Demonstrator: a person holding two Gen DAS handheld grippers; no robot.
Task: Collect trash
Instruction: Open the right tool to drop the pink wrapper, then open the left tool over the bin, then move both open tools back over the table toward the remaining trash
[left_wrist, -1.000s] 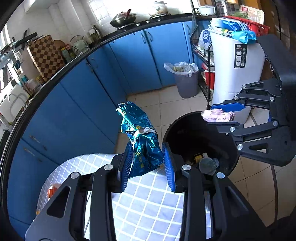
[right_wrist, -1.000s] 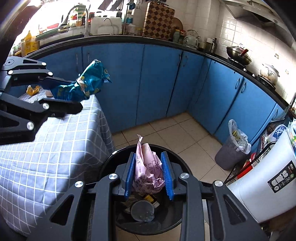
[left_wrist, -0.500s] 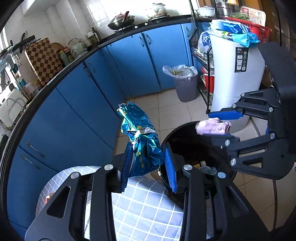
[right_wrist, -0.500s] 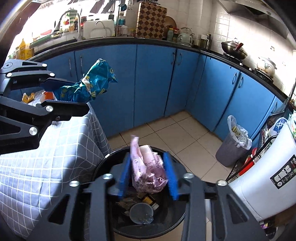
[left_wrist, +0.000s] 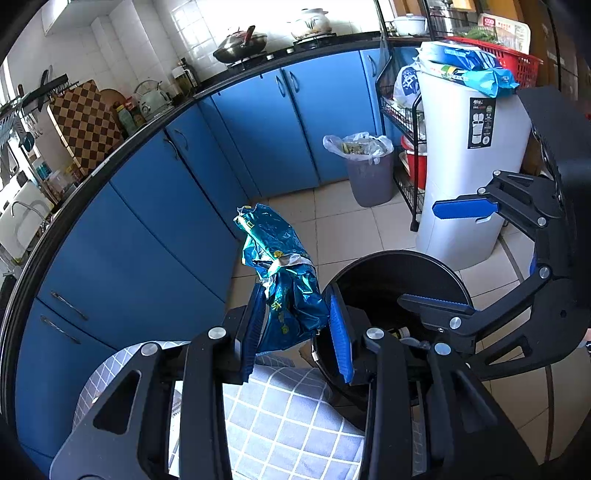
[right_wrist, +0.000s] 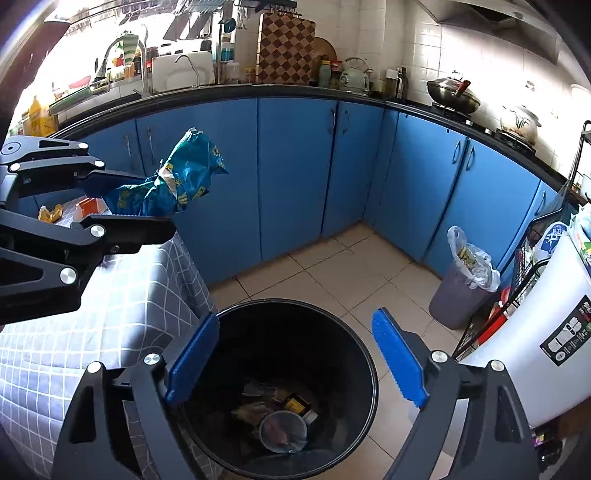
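Since the snack bag (left_wrist: 286, 291) is crumpled foil film, I judge it very light, soft and somewhat slick; it will crush rather than resist, and nothing in it looks breakable. Best hold is across a bunched, folded part, where layers give the pads some bulk. A single flat edge would likely slide out.

Left gripper (left_wrist: 297, 332): jaws closed most of the way onto the lower half of the bag, blue pads pressing both sides. Upper half sticks out past the fingertips, twisted and leaning away from the black bin (left_wrist: 458, 280). Grip looks adequate for so light a load.

Position relative to the bin: bag is held in the air just beside the rim, on the side nearest the checked worktop (left_wrist: 288, 417), not yet over the opening.

Right gripper (right_wrist: 295, 360): jaws spread wide, nothing between them, poised directly above the bin mouth. Scraps and a round clear lid (right_wrist: 282, 430) lie at the bin bottom.

More litter (right_wrist: 50, 213) sits on the worktop, on the far side from the bin; details too small to identify.

Judgement: bag needs carrying across the rim before release.
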